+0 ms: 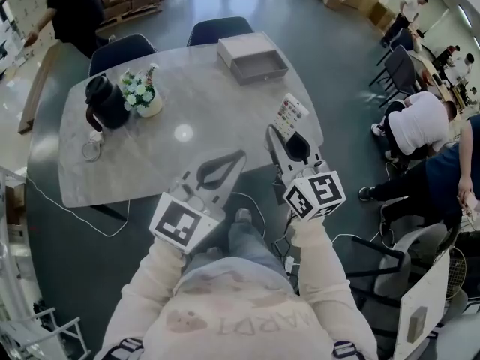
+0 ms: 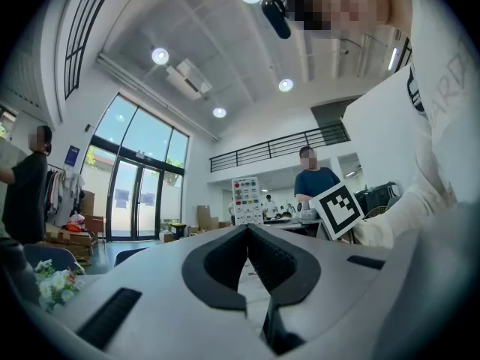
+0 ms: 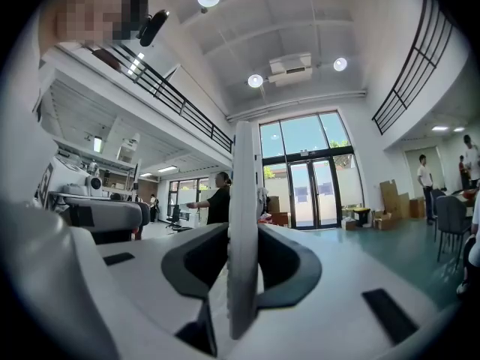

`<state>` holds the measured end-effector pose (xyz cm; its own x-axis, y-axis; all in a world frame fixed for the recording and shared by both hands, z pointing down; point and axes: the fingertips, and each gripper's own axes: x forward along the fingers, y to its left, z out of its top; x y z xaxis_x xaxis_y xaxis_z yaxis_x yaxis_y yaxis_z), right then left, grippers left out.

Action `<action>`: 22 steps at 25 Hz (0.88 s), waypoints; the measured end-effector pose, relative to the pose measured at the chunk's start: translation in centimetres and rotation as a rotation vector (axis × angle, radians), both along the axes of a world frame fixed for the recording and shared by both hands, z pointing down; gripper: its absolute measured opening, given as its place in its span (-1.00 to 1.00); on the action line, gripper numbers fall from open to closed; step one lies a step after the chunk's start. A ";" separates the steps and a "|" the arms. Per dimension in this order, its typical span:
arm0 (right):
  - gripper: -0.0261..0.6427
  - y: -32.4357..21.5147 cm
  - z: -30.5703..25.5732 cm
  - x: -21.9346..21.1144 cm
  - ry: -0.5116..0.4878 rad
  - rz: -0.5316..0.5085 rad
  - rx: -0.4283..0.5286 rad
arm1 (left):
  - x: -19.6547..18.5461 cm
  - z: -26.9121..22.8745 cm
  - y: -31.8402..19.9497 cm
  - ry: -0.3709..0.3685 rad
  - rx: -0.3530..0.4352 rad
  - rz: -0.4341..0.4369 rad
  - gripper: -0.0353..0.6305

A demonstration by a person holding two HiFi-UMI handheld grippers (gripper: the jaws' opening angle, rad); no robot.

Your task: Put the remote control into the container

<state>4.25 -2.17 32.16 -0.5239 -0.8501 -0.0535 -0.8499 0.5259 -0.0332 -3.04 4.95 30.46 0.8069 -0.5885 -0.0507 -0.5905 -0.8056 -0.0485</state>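
Observation:
In the head view my right gripper (image 1: 287, 139) is shut on the white remote control (image 1: 290, 115), which sticks up out of the jaws over the table's near right edge. In the right gripper view the remote (image 3: 243, 223) stands edge-on, pinched between the two dark pads. The grey open container (image 1: 252, 57) sits at the table's far edge, well beyond the remote. My left gripper (image 1: 240, 155) hangs beside it over the table's near edge, jaws shut and empty; its tips (image 2: 247, 228) meet. The left gripper view shows the remote's button face (image 2: 245, 199).
On the marble table (image 1: 187, 137) stand a flower pot (image 1: 140, 92) and a black jug (image 1: 105, 102) at the left. Two dark chairs (image 1: 219, 28) stand behind the table. People sit at the right (image 1: 420, 122), and one stands at the far left (image 1: 75, 6). A cable (image 1: 67, 208) lies on the floor.

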 end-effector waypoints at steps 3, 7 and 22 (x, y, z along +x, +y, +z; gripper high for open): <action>-0.61 -2.9 0.6 0.7 0.005 -0.013 -0.015 | 0.8 0.0 -2.2 0.000 -0.004 -0.018 -0.86; -0.61 -7.2 1.2 2.2 0.025 -0.035 -0.024 | 2.4 0.1 -5.1 -0.001 -0.013 -0.041 -0.86; -0.61 -20.1 4.4 7.7 0.072 -0.154 -0.076 | 8.7 0.3 -14.5 -0.012 -0.035 -0.174 -0.86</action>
<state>11.92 -22.22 36.55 -0.6480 -0.7599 0.0504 -0.7614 0.6480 -0.0194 5.69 -9.51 30.74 0.6928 -0.7209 -0.0185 -0.7210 -0.6922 -0.0303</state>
